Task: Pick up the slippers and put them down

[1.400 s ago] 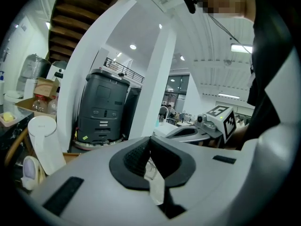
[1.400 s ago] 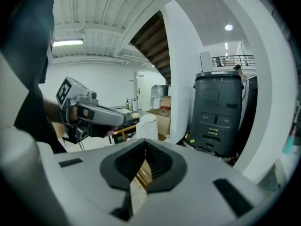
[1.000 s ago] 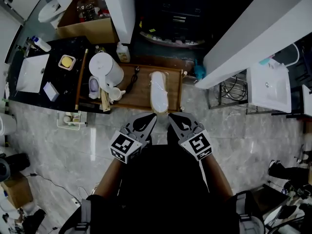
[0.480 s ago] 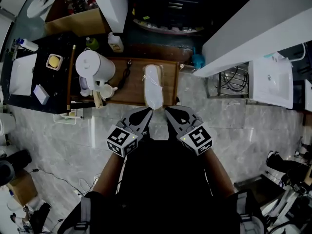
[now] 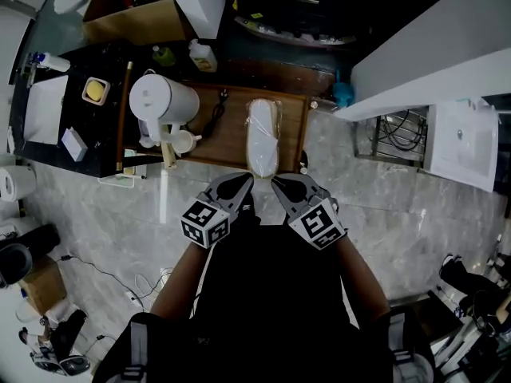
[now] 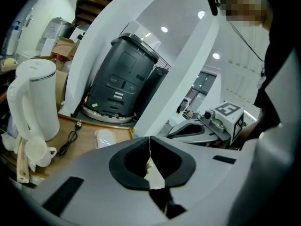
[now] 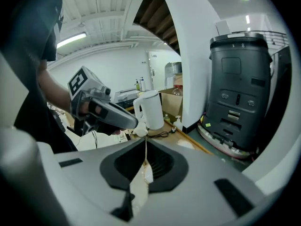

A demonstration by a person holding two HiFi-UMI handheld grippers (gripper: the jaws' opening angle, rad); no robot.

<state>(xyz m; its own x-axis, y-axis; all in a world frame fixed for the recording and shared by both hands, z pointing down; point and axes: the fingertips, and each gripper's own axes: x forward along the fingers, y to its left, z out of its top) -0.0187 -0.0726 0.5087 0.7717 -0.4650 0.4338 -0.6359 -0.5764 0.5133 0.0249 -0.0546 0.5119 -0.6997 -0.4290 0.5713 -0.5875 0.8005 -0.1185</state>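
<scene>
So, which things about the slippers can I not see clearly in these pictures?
- Head view: the slippers look too small to tell one from a stacked pair.
- Left gripper view: the left gripper covers their near end with its own body.
- Right gripper view: the right gripper hides most of them.

The head camera is looking steeply down from high above the wooden board [image 5: 231, 146] and white kettle [image 5: 164, 102]. Both gripper cameras are sitting low, facing along their jaws across it, sharing the kettle and what seems a dark grey machine [image 6: 123, 81].
</scene>
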